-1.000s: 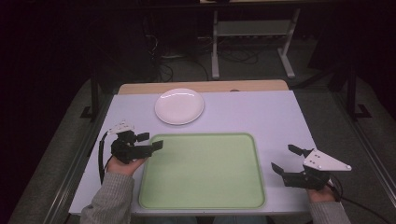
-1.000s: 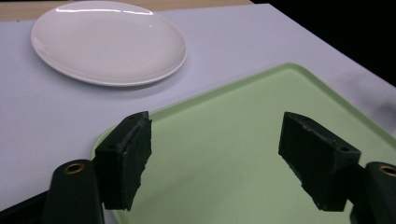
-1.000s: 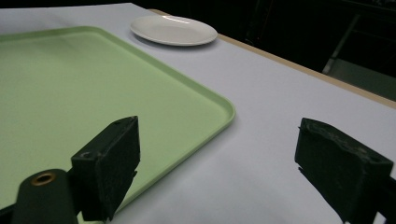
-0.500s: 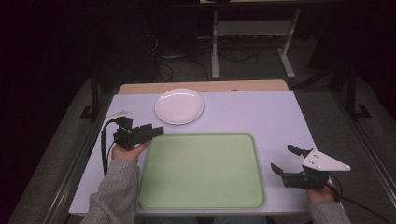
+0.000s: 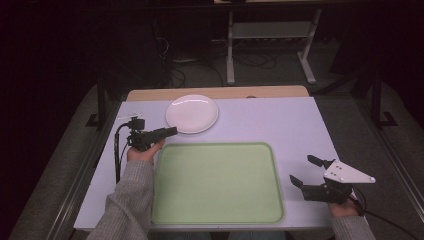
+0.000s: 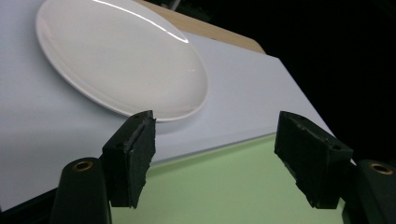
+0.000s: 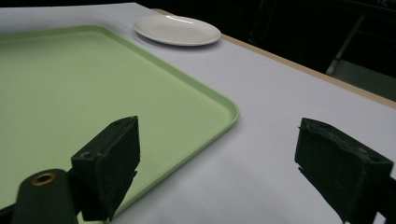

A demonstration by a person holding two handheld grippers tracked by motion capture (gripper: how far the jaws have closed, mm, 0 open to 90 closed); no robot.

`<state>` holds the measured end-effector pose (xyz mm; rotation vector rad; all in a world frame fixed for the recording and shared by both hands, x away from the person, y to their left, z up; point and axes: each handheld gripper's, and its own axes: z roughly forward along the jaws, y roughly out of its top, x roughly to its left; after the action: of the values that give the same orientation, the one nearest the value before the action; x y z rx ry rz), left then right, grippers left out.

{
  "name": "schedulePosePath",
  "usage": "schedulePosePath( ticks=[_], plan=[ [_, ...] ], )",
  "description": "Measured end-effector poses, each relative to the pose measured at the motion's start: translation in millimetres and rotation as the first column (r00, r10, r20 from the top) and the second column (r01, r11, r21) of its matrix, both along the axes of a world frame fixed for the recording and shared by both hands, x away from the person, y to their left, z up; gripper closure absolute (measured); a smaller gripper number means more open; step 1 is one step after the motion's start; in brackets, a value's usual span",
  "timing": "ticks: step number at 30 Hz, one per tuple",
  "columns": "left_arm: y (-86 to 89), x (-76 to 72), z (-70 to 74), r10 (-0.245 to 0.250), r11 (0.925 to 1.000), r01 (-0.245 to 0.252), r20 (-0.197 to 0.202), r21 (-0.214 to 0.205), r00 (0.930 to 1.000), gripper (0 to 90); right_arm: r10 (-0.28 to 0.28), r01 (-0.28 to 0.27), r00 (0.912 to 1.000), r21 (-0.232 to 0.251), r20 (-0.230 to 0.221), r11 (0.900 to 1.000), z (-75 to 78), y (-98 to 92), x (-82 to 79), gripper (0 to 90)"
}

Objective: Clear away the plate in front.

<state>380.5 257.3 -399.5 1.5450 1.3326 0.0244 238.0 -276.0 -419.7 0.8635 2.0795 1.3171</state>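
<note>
The left gripper (image 5: 167, 132) has advanced across the worktop (image 5: 280, 125) toward the white plate (image 5: 192, 113): a second ago it sat lower, beside the near-left edge of the green tray (image 5: 215, 182), and now its tips reach the plate's near rim. In the left gripper view its jaws stand open and empty, turned on their side, with the plate (image 6: 116, 60) just ahead of them and off toward the left jaw, whose tip overlaps the rim in the picture; whether it touches cannot be told. The far corner of the tray (image 6: 224, 186) lies below and between the jaws.

The right gripper (image 5: 306, 170) has hardly moved and hovers past the tray's right edge, jaws wide open with nothing between them. From its own view the tray (image 7: 93, 84) runs off to the left of the jaws, bare worktop lies ahead of them, and the plate (image 7: 177, 30) is well ahead.

The approach suggests the plate is about to be gripped by its rim, probably for transfer to the tray. The jaws likely need to straddle the thin rim before they shut.
</note>
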Motion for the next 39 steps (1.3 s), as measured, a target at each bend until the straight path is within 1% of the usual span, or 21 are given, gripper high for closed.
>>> schedulePosePath(
  ticks=[2, 9, 11, 15, 16, 18, 19, 21, 23, 24, 25, 27, 28, 29, 31, 33, 34, 35, 37, 38, 39],
  plan=[
    [-1.0, 8.6, 1.4, 0.028, 0.9995, -0.028, -0.008, -0.011, 0.9996, 28.5, 0.0, 0.0, 1.0, 0.001, 0.0, 1.0, 0.1, 0.0, 0.0, 13.2],
    [-6.4, 27.7, 17.6, 0.053, 0.9985, -0.053, 0.009, -0.014, 0.9985, 30.3, 0.003, -0.003, 1.0, 0.004, 0.002, 1.0, 0.1, -0.2, 0.3, 13.2],
    [-7.3, 33.9, 19.8, 0.062, 0.9976, -0.062, 0.001, -0.029, 0.9981, 31.0, 0.003, -0.003, 1.0, 0.004, 0.002, 1.0, -0.1, -0.2, 0.7, 13.2],
    [-8.9, 46.5, 23.0, 0.079, 0.9962, -0.08, -0.016, -0.036, 0.9967, 31.0, 0.007, -0.007, 1.0, 0.008, 0.004, 0.9999, 0.3, -0.4, 0.2, 13.2],
    [-8.4, 50.3, 21.8, 0.089, 0.9947, -0.09, -0.021, -0.05, 0.9958, 31.0, 0.006, -0.006, 1.0, 0.01, 0.004, 0.9999, 0.4, -0.5, 0.0, 13.2],
    [-6.4, 55.3, 16.1, 0.107, 0.9881, -0.111, -0.045, -0.106, 0.9932, 31.0, 0.004, -0.004, 1.0, 0.014, 0.005, 0.9999, 0.6, -0.9, 0.1, 13.2],
    [-5.5, 58.6, 10.7, 0.114, 0.9839, -0.123, -0.073, -0.13, 0.9908, 31.0, 0.005, -0.006, 1.0, 0.014, 0.006, 0.9999, 0.6, -1.0, 0.4, 13.2],
    [-6.3, 62.8, 3.5, 0.127, 0.9803, -0.141, -0.105, -0.139, 0.9864, 31.1, 0.006, -0.006, 1.0, 0.016, 0.006, 0.9999, 0.6, -1.2, 0.3, 13.2],
    [-7.2, 66.4, -3.2, 0.152, 0.9765, -0.17, -0.135, -0.133, 0.9792, 31.8, 0.008, -0.008, 0.9999, 0.016, 0.01, 0.9998, 0.8, -1.3, 0.2, 13.2],
    [-7.5, 67.9, -6.7, 0.171, 0.9725, -0.192, -0.152, -0.133, 0.9735, 32.4, 0.009, -0.009, 0.9999, 0.017, 0.01, 0.9998, 0.9, -1.2, 0.1, 13.2],
    [-7.5, 67.9, -6.7, 0.171, 0.9725, -0.192, -0.152, -0.133, 0.9735, 33.1, 0.009, -0.009, 0.9999, 0.018, 0.009, 0.9998, 0.9, -1.2, -0.1, 13.2],
    [-6.9, 70.7, -16.2, 0.204, 0.9585, -0.237, -0.2, -0.158, 0.9583, 33.6, 0.009, -0.009, 0.9999, 0.018, 0.01, 0.9998, 1.0, -1.3, -0.1, 13.2],
    [-5.8, 72.7, -24.1, 0.232, 0.9443, -0.278, -0.243, -0.176, 0.9417, 34.4, 0.009, -0.01, 0.9999, 0.02, 0.009, 0.9997, 1.1, -1.5, -0.2, 13.2],
    [-5.5, 73.1, -26.6, 0.244, 0.9395, -0.294, -0.258, -0.176, 0.9349, 34.4, 0.01, -0.01, 0.9999, 0.022, 0.009, 0.9997, 1.2, -1.7, -0.3, 13.2],
    [-3.8, 74.5, -33.7, 0.282, 0.9229, -0.343, -0.299, -0.175, 0.9117, 36.9, 0.01, -0.01, 0.9999, 0.022, 0.011, 0.9997, 1.2, -2.0, -0.4, 13.2],
    [-1.6, 74.2, -38.3, 0.324, 0.9097, -0.386, -0.322, -0.153, 0.8897, 41.2, 0.013, -0.013, 0.9998, 0.023, 0.012, 0.9997, 1.3, -2.1, -0.4, 13.2],
    [-0.4, 73.4, -40.9, 0.355, 0.9055, -0.409, -0.328, -0.113, 0.8755, 43.0, 0.013, -0.013, 0.9998, 0.023, 0.012, 0.9996, 1.4, -2.0, -0.5, 13.2],
    [0.1, 73.2, -42.5, 0.369, 0.9018, -0.421, -0.333, -0.098, 0.8677, 43.3, 0.015, -0.016, 0.9998, 0.022, 0.013, 0.9996, 1.4, -2.0, -0.5, 13.2],
    [2.9, 72.9, -48.9, 0.375, 0.8915, -0.439, -0.362, -0.112, 0.8535, 43.3, 0.017, -0.018, 0.9997, 0.024, 0.015, 0.9996, 1.5, -1.8, -0.7, 13.2],
    [2.9, 72.9, -48.9, 0.375, 0.8915, -0.439, -0.362, -0.112, 0.8535, 43.0, 0.017, -0.018, 0.9997, 0.024, 0.015, 0.9996, 1.5, -1.8, -0.7, 13.2],
    [4.7, 72.5, -53.7, 0.382, 0.8819, -0.456, -0.385, -0.121, 0.8405, 43.1, 0.019, -0.019, 0.9997, 0.024, 0.017, 0.9995, 1.6, -1.6, -0.7, 13.2]
  ],
)
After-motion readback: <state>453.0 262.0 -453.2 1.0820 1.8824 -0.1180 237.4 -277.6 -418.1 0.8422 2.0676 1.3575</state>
